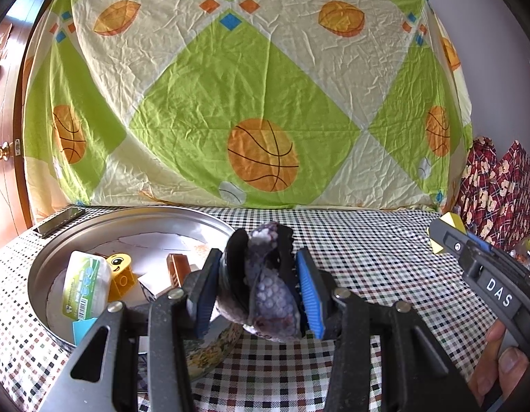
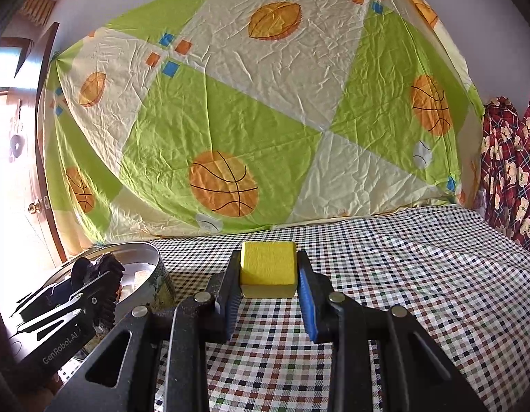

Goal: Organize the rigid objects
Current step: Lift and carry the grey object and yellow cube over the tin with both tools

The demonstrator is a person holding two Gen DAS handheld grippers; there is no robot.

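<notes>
Two hand-held grippers grasp: left [image 1: 261, 285] a purple-speckled black hair claw [image 1: 265, 274], right [image 2: 268, 288] a yellow block [image 2: 267, 267].

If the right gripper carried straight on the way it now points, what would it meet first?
Probably nothing soon: beyond the yellow block in the right gripper lies bare checked tablecloth, then the hanging printed sheet; depth is unclear.

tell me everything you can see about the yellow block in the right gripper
The yellow foam-like block is a squarish cuboid with rounded corners, a bright yellow textured top face and a paler front side. It sits level, clamped between the blue pads of the right gripper, held above the checkered tablecloth with nothing else touching it. From the left wrist view it shows as a yellow corner past the gripper's black finger.
</notes>
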